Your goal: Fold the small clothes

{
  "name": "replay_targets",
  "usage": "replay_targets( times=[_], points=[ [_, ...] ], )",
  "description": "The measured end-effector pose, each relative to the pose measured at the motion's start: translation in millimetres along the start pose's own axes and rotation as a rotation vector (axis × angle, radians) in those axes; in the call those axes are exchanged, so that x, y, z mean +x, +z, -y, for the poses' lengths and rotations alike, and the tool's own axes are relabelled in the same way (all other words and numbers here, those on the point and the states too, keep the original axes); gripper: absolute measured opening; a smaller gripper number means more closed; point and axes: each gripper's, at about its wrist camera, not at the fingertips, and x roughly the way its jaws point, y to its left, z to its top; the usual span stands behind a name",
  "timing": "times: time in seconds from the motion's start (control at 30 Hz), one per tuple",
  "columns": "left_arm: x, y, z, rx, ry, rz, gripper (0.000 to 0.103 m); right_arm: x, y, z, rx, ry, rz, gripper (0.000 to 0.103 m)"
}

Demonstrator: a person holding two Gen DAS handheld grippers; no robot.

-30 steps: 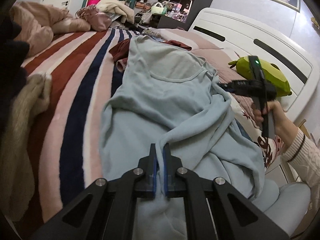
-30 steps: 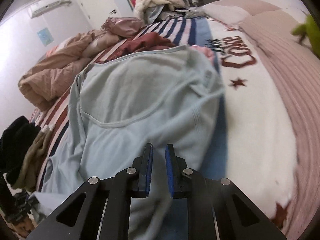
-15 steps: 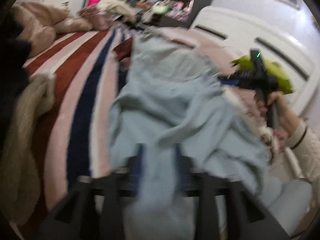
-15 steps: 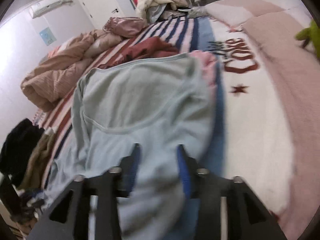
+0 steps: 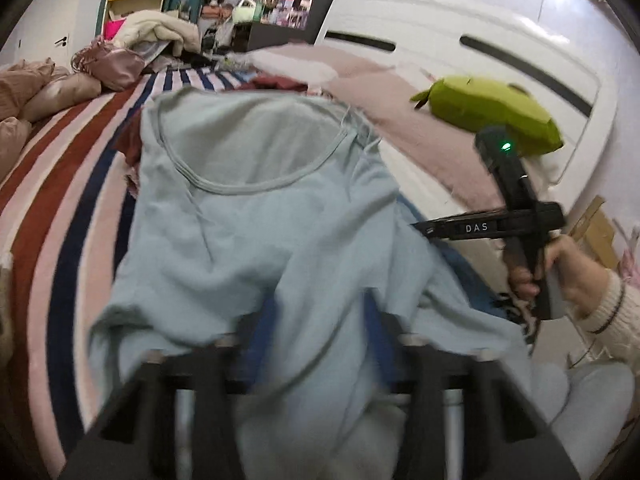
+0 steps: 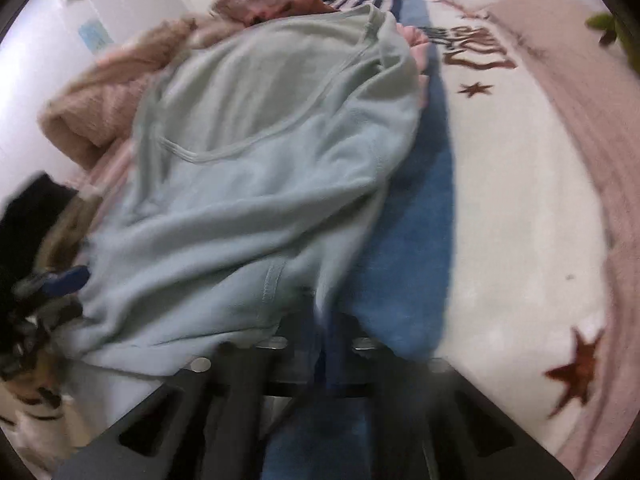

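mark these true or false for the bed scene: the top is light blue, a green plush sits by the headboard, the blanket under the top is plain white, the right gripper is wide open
The top is light blue: true.
A green plush sits by the white headboard: true.
The blanket under the top is plain white: false, it is striped in red, pink and navy.
The right gripper is wide open: false, it is shut at the top's edge.

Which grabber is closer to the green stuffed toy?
The right gripper. It hangs just below the green toy near the headboard. The left gripper is farther back, over the light blue shirt.
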Motion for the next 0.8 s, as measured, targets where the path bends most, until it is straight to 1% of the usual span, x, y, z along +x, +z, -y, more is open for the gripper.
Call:
replay_targets(
  times=[0.03, 0.1, 0.17, 0.23, 0.27, 0.3, 0.33, 0.37, 0.4, 0.43, 0.47, 0.5, 0.53, 0.57, 0.63, 0.7, 0.73, 0.8],
  points=[
    [4, 1, -1, -0.003, 0.022, -0.003, 0.001, -2, 0, -1, -0.01, -0.015, 0.012, 0.001],
    [8, 3, -6, 0.003, 0.07, 0.014, 0.0, -8, 1, 1, -0.03, -0.086, 0.04, 0.0],
    [8, 4, -12, -0.017, 0.09, 0.024, 0.0, -14, 2, 11, -0.023, -0.12, 0.046, 0.0],
    [2, 4, -18, -0.029, 0.137, 0.043, 0.0, -20, 2, 24, -0.011, -0.156, 0.043, 0.0],
    [0, 3, -21, -0.027, 0.158, 0.046, 0.0, -23, 2, 28, -0.014, -0.136, 0.041, 0.0],
    [-1, 4, -25, -0.029, 0.181, 0.047, 0.0, -26, 0, 31, -0.015, -0.094, 0.037, 0.003],
    [-2, 4, -30, -0.038, 0.194, 0.045, 0.0, -31, -2, 32, -0.009, -0.007, 0.034, 0.003],
    [-2, 4, -35, -0.049, 0.184, 0.036, 0.0, -34, -4, 30, -0.012, 0.032, 0.03, 0.004],
    [-2, 4, -38, -0.054, 0.152, 0.026, 0.0, -37, -7, 25, -0.032, 0.052, 0.029, 0.023],
    [-3, 5, -38, -0.059, 0.112, 0.03, 0.001, -38, -8, 20, -0.054, 0.047, 0.029, 0.052],
    [-4, 6, -38, -0.065, 0.08, 0.041, 0.016, -39, -11, 10, -0.103, 0.028, 0.031, 0.059],
    [-3, 7, -36, -0.066, 0.048, 0.045, 0.029, -37, -13, 0, -0.143, 0.017, 0.025, 0.061],
    [-2, 9, -31, -0.054, 0.03, 0.046, 0.049, -36, -17, -8, -0.167, 0.013, 0.015, 0.061],
    [0, 10, -27, -0.038, 0.023, 0.046, 0.053, -31, -19, -16, -0.197, 0.003, -0.007, 0.061],
    [9, 13, -18, -0.015, -0.003, 0.021, 0.053, -20, -22, -29, -0.243, -0.016, -0.034, 0.062],
    [18, 14, -14, -0.018, -0.03, -0.001, 0.052, -12, -27, -38, -0.275, -0.053, -0.043, 0.062],
    [20, 14, -13, -0.018, -0.037, -0.009, 0.052, -8, -28, -43, -0.286, -0.096, -0.027, 0.062],
    [26, 13, -12, -0.024, -0.027, -0.026, 0.052, -4, -26, -43, -0.258, -0.163, 0.016, 0.062]
  ],
)
